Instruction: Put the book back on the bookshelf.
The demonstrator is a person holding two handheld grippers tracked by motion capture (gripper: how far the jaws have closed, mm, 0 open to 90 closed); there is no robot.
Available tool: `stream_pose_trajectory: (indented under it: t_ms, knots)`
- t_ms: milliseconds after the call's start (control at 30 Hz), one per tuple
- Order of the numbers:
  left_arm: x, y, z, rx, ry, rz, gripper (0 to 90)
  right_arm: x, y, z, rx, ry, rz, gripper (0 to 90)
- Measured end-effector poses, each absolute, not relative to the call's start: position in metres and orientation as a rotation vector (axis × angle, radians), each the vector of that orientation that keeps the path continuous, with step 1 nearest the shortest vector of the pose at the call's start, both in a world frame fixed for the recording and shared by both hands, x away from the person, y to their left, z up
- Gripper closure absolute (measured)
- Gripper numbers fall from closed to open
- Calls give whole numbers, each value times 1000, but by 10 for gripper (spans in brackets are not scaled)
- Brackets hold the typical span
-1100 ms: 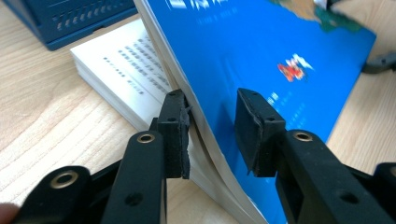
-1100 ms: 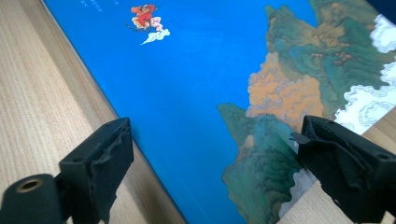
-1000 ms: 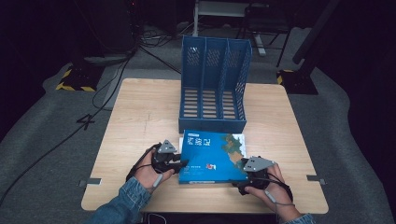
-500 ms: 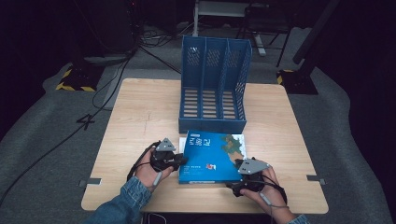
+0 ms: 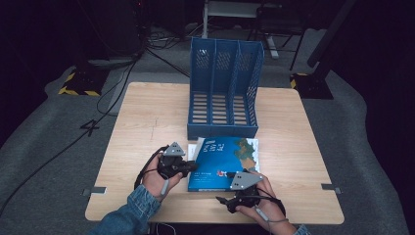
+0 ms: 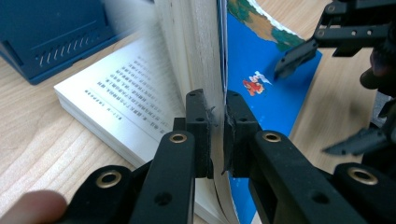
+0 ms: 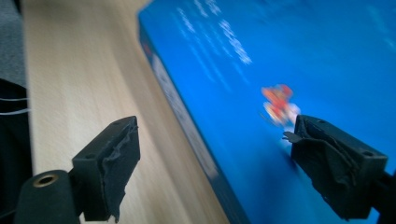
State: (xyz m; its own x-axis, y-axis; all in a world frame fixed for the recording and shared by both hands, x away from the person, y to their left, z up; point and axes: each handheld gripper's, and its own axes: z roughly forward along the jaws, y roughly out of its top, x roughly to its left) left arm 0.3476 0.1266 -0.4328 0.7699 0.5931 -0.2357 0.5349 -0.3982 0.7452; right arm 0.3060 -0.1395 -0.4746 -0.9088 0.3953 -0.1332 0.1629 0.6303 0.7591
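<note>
Book [image 6: 261, 88] cover edge is clamped and lifted by left hand-held gripper [image 6: 218, 116]; right hand-held gripper [image 7: 215, 163] is held apart over the spine. Book not yet filed in rack [image 5: 222, 98].

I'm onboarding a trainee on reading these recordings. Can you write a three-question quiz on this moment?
1. True or false: the left gripper is shut on the front cover and some pages of the book, lifting them off the pages below.
2. The right gripper is: A) shut on the spine; B) open, one jaw over the cover and one over the table; C) inside the file rack.
3. What stands just beyond the book?

Key
1. True: printed pages lie exposed beneath the raised part.
2. B
3. The blue file rack, three slots, open toward the person.
</note>
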Motion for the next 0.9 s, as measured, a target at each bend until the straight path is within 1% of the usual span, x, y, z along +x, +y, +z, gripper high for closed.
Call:
stream_pose_trajectory:
  t_ms: [167,367,633,700,767,900]
  knots:
    - [351,124,-424,2086,846,61,828,303,-118,-471,365,2539,1141,168]
    - [354,117,-410,2106,878,38,831,300,-101,-475,288,2429,1109,141]
    - [362,111,-399,2132,914,9,831,298,-95,-478,287,2341,1057,108]
    - [365,110,-396,2133,918,-5,831,299,-94,-479,258,2312,1028,79]
    - [369,109,-394,2130,928,-26,831,302,-93,-482,270,2283,1012,22]
    - [373,105,-388,2137,946,-37,831,306,-94,-486,291,2231,975,3]
